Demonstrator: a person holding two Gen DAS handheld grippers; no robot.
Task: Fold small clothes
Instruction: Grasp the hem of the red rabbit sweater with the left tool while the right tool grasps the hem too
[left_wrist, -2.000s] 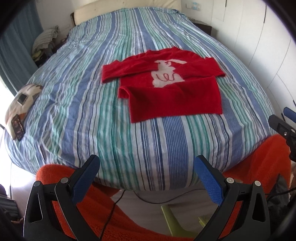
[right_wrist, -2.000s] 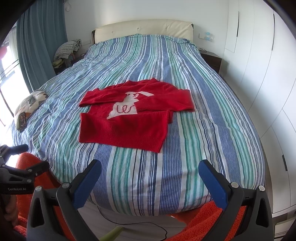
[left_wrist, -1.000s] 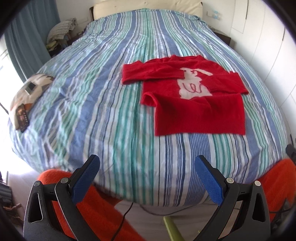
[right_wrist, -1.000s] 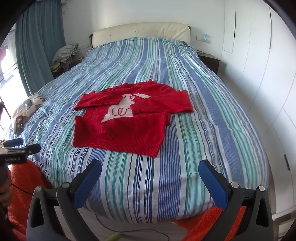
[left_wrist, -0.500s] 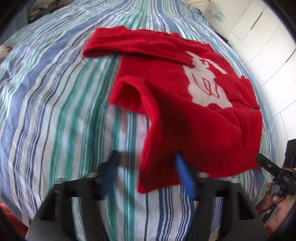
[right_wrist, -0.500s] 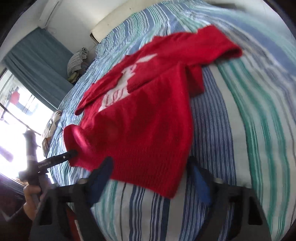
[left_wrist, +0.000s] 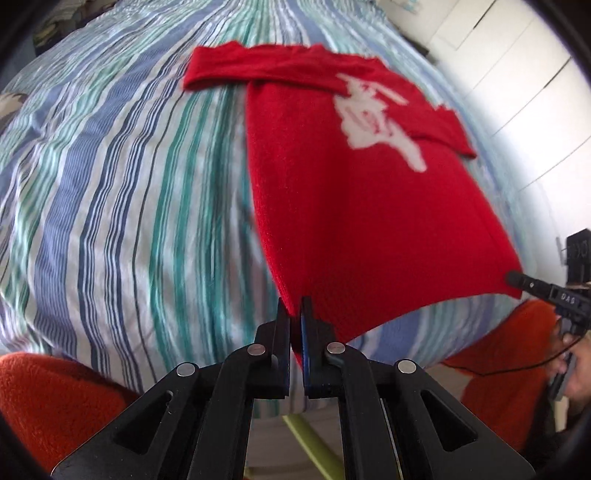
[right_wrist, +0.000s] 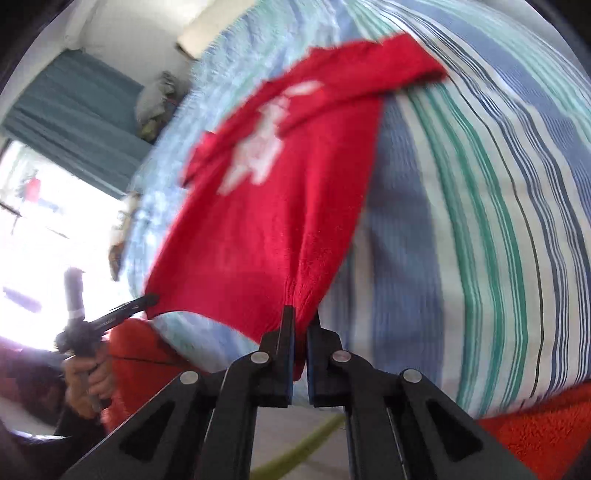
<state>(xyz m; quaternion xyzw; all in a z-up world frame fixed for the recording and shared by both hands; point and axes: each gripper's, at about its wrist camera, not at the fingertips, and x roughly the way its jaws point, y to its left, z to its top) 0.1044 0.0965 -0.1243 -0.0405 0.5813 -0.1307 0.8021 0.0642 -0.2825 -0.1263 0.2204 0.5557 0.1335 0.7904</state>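
A small red sweater (left_wrist: 369, 206) with a white animal figure lies on the striped bed, sleeves folded across its chest. My left gripper (left_wrist: 295, 308) is shut on the near left corner of its hem. My right gripper (right_wrist: 301, 317) is shut on the near right corner of the red sweater (right_wrist: 266, 229). The hem between the two corners is lifted a little off the bedspread. Each gripper shows in the other's view: the right gripper (left_wrist: 517, 278) at the sweater's far corner, the left gripper (right_wrist: 149, 299) held by a hand.
The blue, green and white striped bedspread (left_wrist: 110, 192) covers the whole bed. A person's orange fleece sleeves (left_wrist: 55, 398) frame the bed's near edge. White cupboard doors (left_wrist: 517, 74) stand at the right, a teal curtain (right_wrist: 74, 118) and bright window at the left.
Both grippers came down to the sweater's near hem and shut on its two corners. The hem now hangs lifted between them.
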